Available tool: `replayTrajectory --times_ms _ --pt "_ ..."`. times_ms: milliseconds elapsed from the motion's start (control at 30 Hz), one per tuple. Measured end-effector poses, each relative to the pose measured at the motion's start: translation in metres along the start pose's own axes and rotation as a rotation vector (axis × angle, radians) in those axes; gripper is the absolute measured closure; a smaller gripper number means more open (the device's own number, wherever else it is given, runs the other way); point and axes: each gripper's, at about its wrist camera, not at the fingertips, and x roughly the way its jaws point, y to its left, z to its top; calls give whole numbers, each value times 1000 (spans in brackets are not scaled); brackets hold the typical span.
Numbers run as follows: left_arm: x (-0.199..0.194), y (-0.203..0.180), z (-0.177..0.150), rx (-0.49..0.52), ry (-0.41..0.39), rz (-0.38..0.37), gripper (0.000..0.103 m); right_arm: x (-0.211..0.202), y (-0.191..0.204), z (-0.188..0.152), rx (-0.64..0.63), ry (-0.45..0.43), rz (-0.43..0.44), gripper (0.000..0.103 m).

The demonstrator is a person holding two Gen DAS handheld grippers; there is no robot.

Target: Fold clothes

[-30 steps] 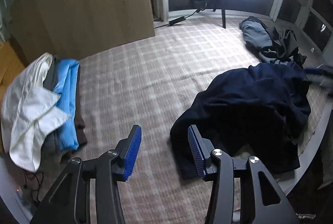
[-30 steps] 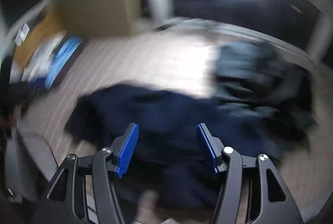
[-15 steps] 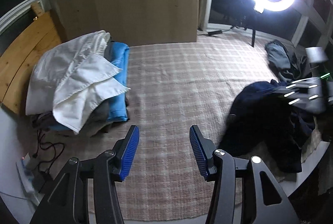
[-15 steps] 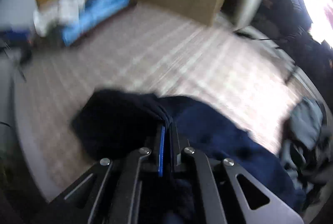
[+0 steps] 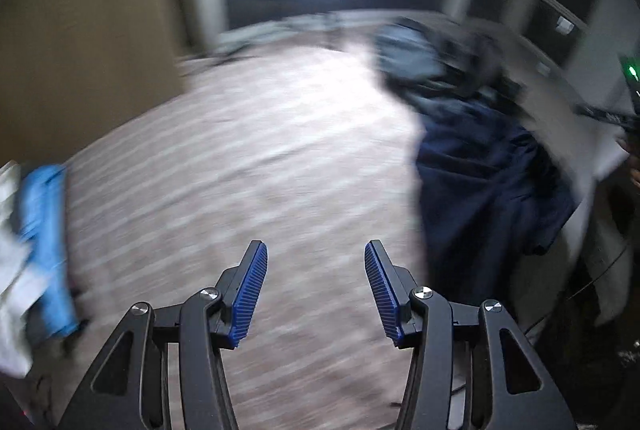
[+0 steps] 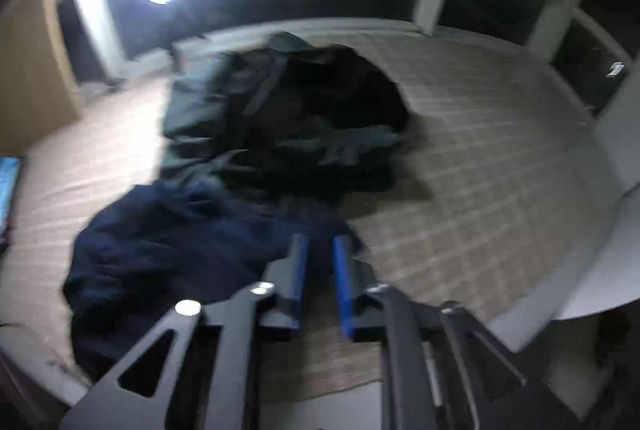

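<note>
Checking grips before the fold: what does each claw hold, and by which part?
Nothing. The left claw is open over bare mat; the right claw is opening, no cloth pinched.

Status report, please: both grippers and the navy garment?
Left gripper open, empty. Right gripper opening, nothing gripped. Navy garment crumpled on mat. Dark pile behind it.

R claw [image 6: 319, 262] let go of navy garment [image 6: 168, 254], jaws opening, L view swung right
</note>
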Motion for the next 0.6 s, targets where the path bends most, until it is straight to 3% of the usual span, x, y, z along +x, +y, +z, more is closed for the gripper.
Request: replayTrajectory --times_ms 33,67,200,233,367,433,467,500,567,600 --pt "8 -18 2 22 14 -33 53 0 3 -6 -20 -6 12 55" --pt "16 -36 2 44 35 -70 52 3 6 -13 -43 -5 13 48" --pt "43 -104 -2 141 111 -185 47 34 7 -35 -72 56 30 48" --pt "49 -119 -5 172 123 -190 44 43 2 -40 -58 76 34 48" --pt "81 -167 -13 326 166 -85 40 88 -21 -49 79 171 132 48" --pt "100 -172 -11 352 191 -34 55 109 -22 -52 129 217 193 48" --pt "107 -172 -9 354 202 -20 88 115 -18 -52 126 227 218 48" --pt "105 -164 -4 305 205 -55 95 119 -11 -52 109 228 240 50" --pt "99 -148 6 209 203 -121 95 123 3 -52 76 226 298 99" --pt "85 -139 11 180 163 -131 95 116 7 -49 70 205 332 100"
